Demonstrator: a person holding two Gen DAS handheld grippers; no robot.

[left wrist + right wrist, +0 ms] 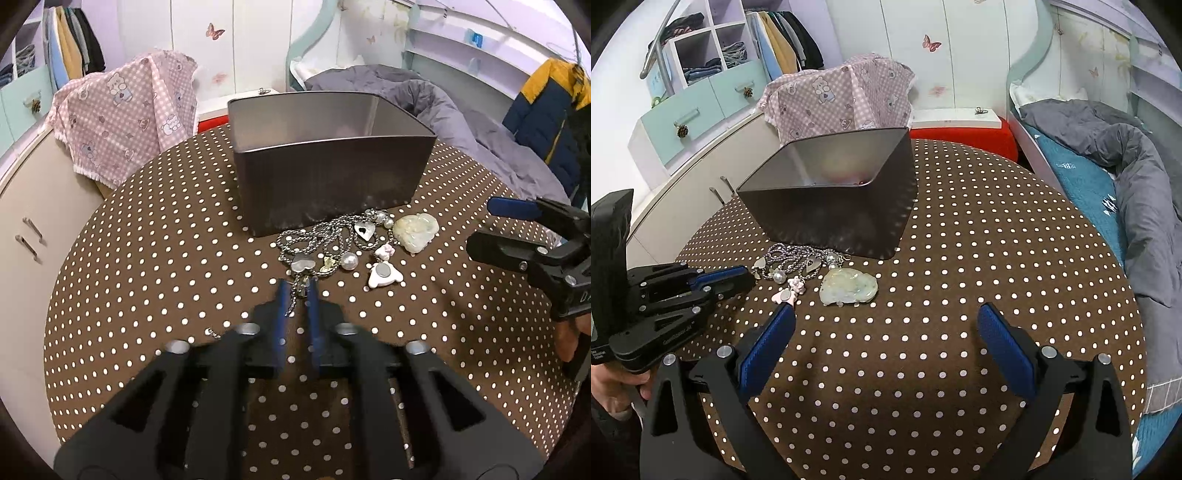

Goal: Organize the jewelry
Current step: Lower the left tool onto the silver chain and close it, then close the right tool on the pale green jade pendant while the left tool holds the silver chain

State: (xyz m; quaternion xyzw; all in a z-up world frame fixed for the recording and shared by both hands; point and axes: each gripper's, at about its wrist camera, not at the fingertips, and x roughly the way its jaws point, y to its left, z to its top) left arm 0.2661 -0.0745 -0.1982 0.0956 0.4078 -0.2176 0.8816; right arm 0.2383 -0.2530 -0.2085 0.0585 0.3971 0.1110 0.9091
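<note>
Left wrist view: left tongs [297,286], part open, straddle a chain end of the jewelry heap [343,243] just ahead, before the box [328,184]; right tongs [886,321] gape wide, empty, farther off.

- The right gripper [886,321] hovers over a round table [960,295] covered in brown cloth with white dots; its blue-padded fingers [1006,341] stand wide apart with nothing between them.
- A dark metal box [831,218], open at the top, sits on the far side of the table.
- Just in front of the box lies a tangle of silver chains [798,262] with pearls and heart charms.
- A pale green jade pendant [849,287] lies beside the chains, near a small pink-white charm [785,295].
- The left gripper [746,278] reaches in from the left, its tips at the edge of the chains.
- A hand [617,384] grips its handle.
</note>
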